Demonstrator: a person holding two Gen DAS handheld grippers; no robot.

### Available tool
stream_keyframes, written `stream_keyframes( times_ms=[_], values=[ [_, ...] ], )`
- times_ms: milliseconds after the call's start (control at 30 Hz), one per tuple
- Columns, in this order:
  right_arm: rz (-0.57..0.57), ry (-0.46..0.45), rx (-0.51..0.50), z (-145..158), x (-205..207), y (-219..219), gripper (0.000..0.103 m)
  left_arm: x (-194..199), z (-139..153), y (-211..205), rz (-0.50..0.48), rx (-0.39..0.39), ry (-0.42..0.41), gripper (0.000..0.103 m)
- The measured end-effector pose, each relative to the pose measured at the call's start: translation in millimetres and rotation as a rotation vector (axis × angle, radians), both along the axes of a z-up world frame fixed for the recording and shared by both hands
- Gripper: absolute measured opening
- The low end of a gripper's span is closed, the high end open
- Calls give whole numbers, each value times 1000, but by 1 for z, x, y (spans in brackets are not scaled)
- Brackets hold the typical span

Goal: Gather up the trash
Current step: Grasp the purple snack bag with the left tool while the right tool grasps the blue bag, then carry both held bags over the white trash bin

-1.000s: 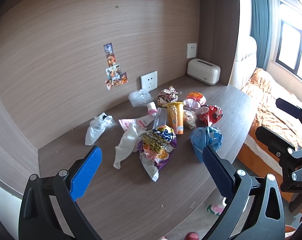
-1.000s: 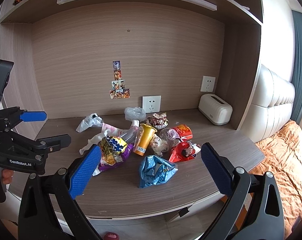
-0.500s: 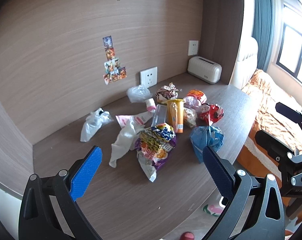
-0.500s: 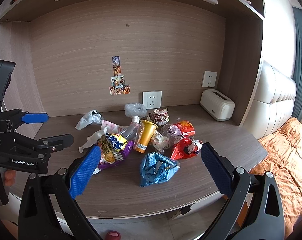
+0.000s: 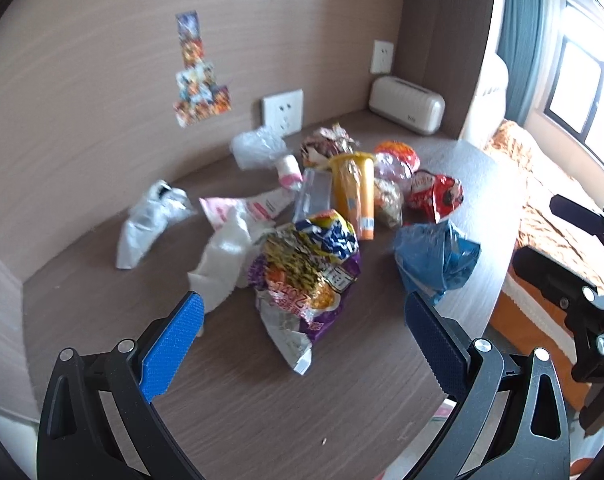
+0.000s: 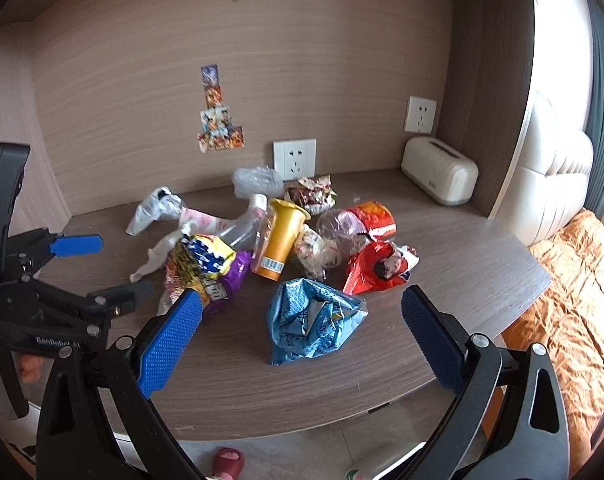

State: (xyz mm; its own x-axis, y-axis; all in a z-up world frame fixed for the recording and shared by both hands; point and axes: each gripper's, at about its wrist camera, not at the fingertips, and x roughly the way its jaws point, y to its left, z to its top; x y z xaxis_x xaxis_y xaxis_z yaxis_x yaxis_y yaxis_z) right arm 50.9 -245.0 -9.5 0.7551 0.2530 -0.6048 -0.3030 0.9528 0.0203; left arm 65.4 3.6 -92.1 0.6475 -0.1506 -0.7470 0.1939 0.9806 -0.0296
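Observation:
A pile of trash lies on the wooden desk (image 6: pixel 441 352). It holds a yellow-purple snack bag (image 5: pixel 305 264) (image 6: pixel 206 264), a crumpled blue wrapper (image 5: pixel 437 260) (image 6: pixel 313 320), a yellow cup (image 5: pixel 353 192) (image 6: pixel 280 236) on its side, a red wrapper (image 6: pixel 377 268), and white plastic bags (image 5: pixel 146 224). My left gripper (image 5: pixel 302 344) is open and empty, just short of the snack bag. My right gripper (image 6: pixel 298 336) is open and empty, just short of the blue wrapper. Each gripper shows at the edge of the other's view.
A white toaster-shaped box (image 6: pixel 439 172) stands at the desk's back right, under a wall socket (image 6: pixel 420 114). Another socket (image 6: pixel 294 159) and stickers (image 6: pixel 220 120) are on the back wall. A bed with an orange cover (image 6: pixel 573 312) is to the right. A slipper (image 6: pixel 228 462) lies on the floor.
Both grippers have moved closer to the desk and the pile, which now looks larger in both views. Both stay open. No piece of trash has moved.

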Motion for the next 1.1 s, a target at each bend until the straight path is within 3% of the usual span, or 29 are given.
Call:
stream_keyframes(
  times_ms=[233, 433, 700, 767, 833, 867, 933, 1100],
  values=[
    [-38, 77, -21, -33, 37, 8, 100, 25, -33, -9, -20, 92, 14, 98],
    [-88, 154, -26, -62, 65, 10, 100, 39, -35, -18, -75, 196, -56, 98],
    [-161, 213, -22, -76, 78, 6, 100, 60, -44, -31, -239, 241, -92, 97],
    [-169, 233, -7, -81, 82, 5, 100, 64, -49, -33, -273, 257, -90, 75],
    [-171, 246, 6, -85, 84, 6, 100, 66, -54, -36, -296, 283, -88, 66],
    [-172, 248, 3, -87, 84, 7, 100, 66, -55, -38, -310, 292, -97, 66],
    [-165, 240, -14, -89, 84, 12, 88, 66, -56, -39, -329, 299, -105, 61],
    [-162, 205, -23, -87, 81, 21, 81, 67, -53, -37, -353, 274, -106, 55]
  ],
)
